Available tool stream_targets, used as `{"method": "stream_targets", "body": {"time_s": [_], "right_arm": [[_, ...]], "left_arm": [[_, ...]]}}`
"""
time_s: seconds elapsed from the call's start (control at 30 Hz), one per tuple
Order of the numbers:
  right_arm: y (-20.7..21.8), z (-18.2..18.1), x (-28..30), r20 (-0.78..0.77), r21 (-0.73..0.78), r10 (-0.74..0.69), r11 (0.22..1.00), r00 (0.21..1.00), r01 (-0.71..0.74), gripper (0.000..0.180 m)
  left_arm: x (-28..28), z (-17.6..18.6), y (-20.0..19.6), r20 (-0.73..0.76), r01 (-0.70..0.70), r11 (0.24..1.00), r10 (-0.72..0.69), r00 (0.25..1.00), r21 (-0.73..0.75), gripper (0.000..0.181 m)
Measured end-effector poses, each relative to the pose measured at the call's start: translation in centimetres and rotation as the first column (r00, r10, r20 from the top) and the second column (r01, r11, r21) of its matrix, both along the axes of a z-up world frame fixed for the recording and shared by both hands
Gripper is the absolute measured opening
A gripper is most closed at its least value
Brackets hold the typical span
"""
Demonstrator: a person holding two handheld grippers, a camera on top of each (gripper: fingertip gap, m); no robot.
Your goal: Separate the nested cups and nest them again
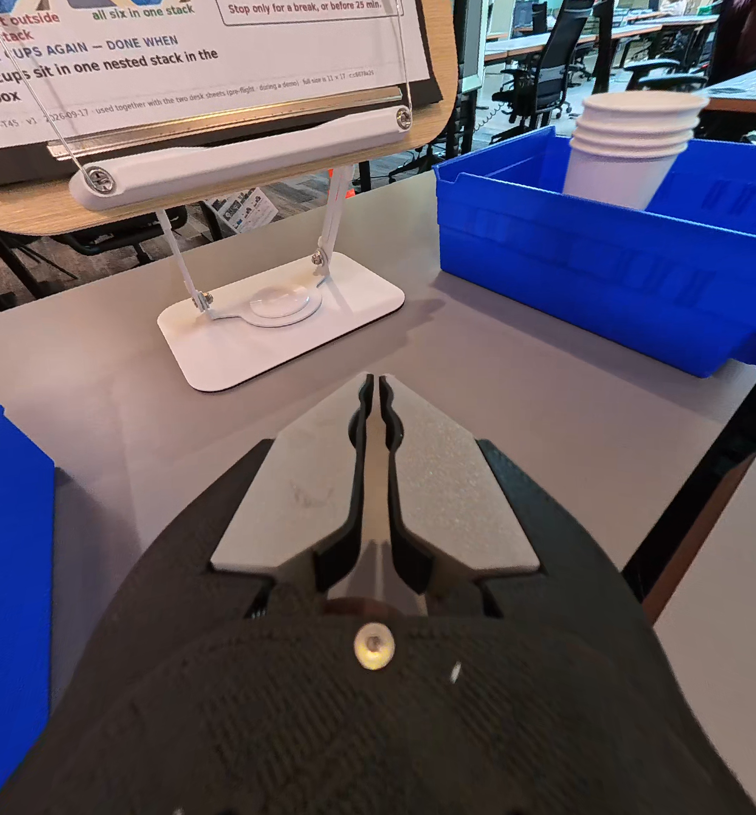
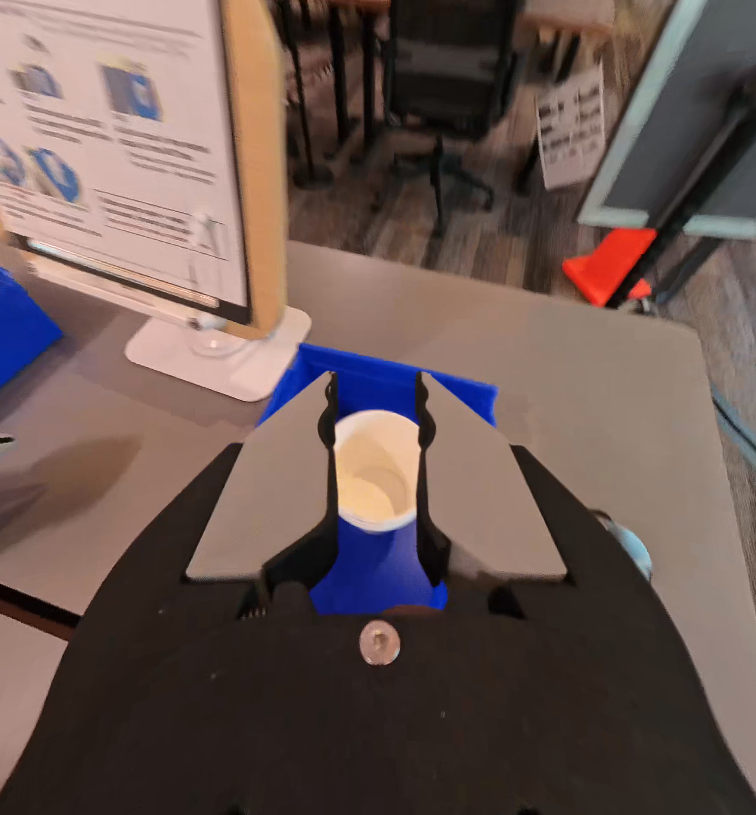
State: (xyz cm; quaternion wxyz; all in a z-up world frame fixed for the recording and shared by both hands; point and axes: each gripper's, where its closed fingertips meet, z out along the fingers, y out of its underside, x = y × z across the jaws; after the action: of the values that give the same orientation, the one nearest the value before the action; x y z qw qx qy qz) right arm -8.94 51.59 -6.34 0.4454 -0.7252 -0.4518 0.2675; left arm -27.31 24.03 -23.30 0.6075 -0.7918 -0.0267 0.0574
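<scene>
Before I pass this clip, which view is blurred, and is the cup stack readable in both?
Left wrist view: mostly sharp, with the cup stack in the blue bin slightly smeared and fisheye bending at the edges. Right wrist view: motion-blurred throughout, the instruction sheet unreadable, yet the cup stack between the right gripper fingers stays recognisable.

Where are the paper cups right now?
The stack of white cups stands in the blue bin, right of the sign stand; in the right wrist view it sits between the right gripper's open fingers.
</scene>
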Motion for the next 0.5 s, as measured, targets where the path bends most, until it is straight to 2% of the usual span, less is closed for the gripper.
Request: {"method": "stream_targets", "body": {"time_s": [0.13,0.23,0.33,0.5], "right_arm": [[-8.0,1.0,-3.7,-0.105,0.055,0.201,0.979,0.974,-0.196,0.035],[-15.6,-0.8,-7.1,-0.191,0.046,0.363,0.932,0.912,-0.361,0.038],[-21.4,-4.8,-10.7,-0.232,0.041,0.444,0.893,0.865,-0.447,0.039],[-25.2,-12.4,-16.1,-0.212,0.033,0.456,0.887,0.864,-0.46,0.043]], "left_arm": [[0.1,-0.4,0.2,-0.019,0.001,1.0,-0.001,1.0,-0.017,0.0],[0.0,-0.7,0.2,-0.039,-0.007,1.0,0.005,0.999,-0.03,0.0],[-0.2,-0.7,0.1,-0.046,-0.012,0.999,0.011,0.999,-0.029,0.0],[-0.5,-1.0,0.1,-0.043,-0.019,0.999,0.017,0.999,-0.038,0.0]]}}
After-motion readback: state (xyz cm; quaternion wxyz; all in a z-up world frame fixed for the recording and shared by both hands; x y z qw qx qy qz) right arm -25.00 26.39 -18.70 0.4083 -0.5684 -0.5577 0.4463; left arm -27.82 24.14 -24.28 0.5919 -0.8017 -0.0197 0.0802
